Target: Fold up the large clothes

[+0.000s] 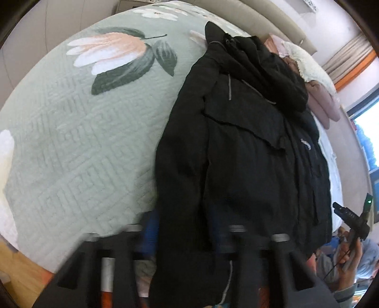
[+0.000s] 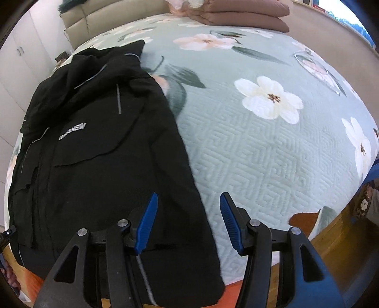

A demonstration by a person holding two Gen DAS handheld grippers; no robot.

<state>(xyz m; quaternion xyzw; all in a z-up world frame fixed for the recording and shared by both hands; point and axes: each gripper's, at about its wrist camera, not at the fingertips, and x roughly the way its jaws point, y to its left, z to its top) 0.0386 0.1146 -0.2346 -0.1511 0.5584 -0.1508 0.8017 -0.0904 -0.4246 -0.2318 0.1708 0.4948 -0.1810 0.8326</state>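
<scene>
Closest to us, the right gripper (image 2: 188,222) has its blue fingers (image 2: 148,222) spread wide apart with nothing between them; one finger is over the bottom edge of the black jacket (image 2: 101,165) and the other is over the bed (image 2: 260,154). The left gripper (image 1: 184,237) is blurry and the jacket hangs right over it, so I cannot tell if its fingers are open or closed, or if they hold the cloth. The jacket lies on the bed near the front edge, with its bottom hanging a little over the side. It looks like it is already folded the long way into a narrow strip, with one side laid over the front. The hood is bunched up at the far end. I think the job is about half done: the jacket still needs folding from bottom to top to make a small, neat pile. Farther back on the bed sits a pink blanket (image 2: 239,16), folded.
</scene>
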